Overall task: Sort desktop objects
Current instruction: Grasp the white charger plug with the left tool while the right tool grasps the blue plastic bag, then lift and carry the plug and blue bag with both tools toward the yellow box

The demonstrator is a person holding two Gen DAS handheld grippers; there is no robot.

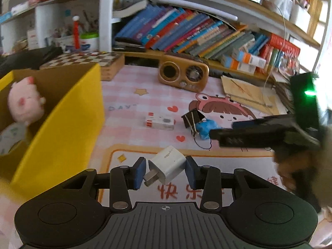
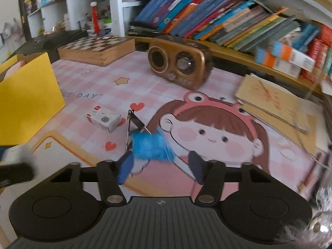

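My left gripper [image 1: 165,171] is shut on a white plug charger [image 1: 167,166], its prongs pointing lower left, held above the pink mat. A yellow box [image 1: 68,122] stands to its left with a pink plush toy [image 1: 26,100] inside. My right gripper [image 2: 160,166] is open just above a blue fluffy thing [image 2: 151,145], which lies against a black binder clip [image 2: 134,124]. A small white and red box [image 2: 106,120] lies on the mat to the left; it also shows in the left wrist view [image 1: 159,122]. The right gripper shows in the left wrist view [image 1: 259,134].
A brown retro radio [image 2: 179,62] stands at the back of the mat. A wooden chess box [image 2: 96,48] is at the back left. Leaning books [image 2: 217,12] fill the shelf behind. A stack of tan notebooks [image 2: 276,105] lies at the right.
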